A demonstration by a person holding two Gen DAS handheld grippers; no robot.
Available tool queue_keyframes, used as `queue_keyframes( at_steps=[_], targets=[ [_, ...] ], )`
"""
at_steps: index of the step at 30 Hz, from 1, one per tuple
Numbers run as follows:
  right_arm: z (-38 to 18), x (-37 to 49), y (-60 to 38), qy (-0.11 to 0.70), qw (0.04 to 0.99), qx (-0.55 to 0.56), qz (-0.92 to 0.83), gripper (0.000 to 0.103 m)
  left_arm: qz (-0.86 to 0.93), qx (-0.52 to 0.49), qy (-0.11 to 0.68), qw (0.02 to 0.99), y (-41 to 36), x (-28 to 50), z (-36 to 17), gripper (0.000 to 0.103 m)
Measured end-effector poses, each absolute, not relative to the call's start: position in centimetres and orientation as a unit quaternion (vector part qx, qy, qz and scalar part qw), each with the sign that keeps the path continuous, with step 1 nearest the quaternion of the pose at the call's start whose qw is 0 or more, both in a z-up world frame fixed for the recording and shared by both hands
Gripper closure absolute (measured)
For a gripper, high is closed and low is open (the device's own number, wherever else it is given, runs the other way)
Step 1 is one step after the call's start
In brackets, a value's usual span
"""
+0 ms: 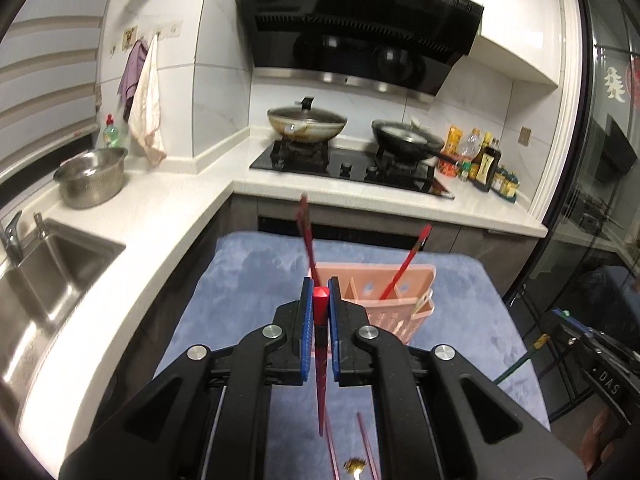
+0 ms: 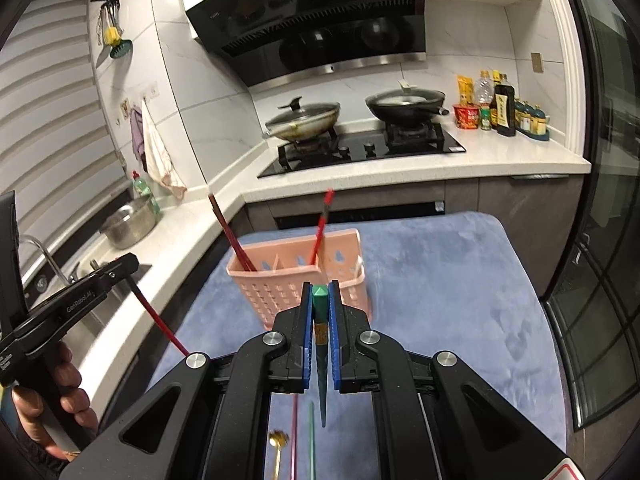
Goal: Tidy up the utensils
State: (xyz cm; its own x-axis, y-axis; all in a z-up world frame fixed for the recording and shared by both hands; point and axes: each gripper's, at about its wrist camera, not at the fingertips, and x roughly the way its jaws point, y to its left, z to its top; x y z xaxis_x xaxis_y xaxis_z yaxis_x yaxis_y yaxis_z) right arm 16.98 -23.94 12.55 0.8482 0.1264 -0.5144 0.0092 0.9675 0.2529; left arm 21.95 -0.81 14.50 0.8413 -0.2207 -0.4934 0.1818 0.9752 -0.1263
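while each claw grips a chopstick, left claw (image 1: 319,304) red chopstick (image 1: 321,360), right claw (image 2: 320,300) green chopstick (image 2: 321,360), you're mid-delivery; next, tip them into the pink holder (image 2: 304,280).

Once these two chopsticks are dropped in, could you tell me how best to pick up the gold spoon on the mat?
Grip the gold spoon by its thin handle, coming straight down from above. It lies flat on the blue mat with a chopstick close alongside, so close across the handle's width.

Plush blue cloth (image 2: 440,280) under a perforated pink plastic caddy (image 2: 280,284).
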Motion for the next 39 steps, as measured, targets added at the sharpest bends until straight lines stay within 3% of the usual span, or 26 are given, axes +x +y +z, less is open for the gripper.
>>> queue_keyframes(
  at_steps=[15, 23, 28, 39],
  targets=[
    [20.3, 23.7, -24.8, 0.181, 0.962, 0.182, 0.090, 0.096, -0.109, -0.052, 0.157, 0.980, -2.4, 26.4, 23.9, 0.098],
    [20.8, 28.0, -24.8, 0.173, 0.963, 0.189, 0.078, 0.096, -0.104, -0.051, 0.149, 0.982, -3.1, 29.1, 25.0, 0.101],
    [19.2, 27.4, -24.6, 0.188, 0.961, 0.184, 0.082, 0.096, -0.103, -0.041, 0.165, 0.980, -2.3, 28.5, 23.0, 0.101],
    [17.3, 22.4, -24.9, 0.204, 0.962, 0.168, 0.068, 0.096, -0.083, -0.046, 0.297, 0.950, 1.0, 27.1, 12.3, 0.099]
  ],
)
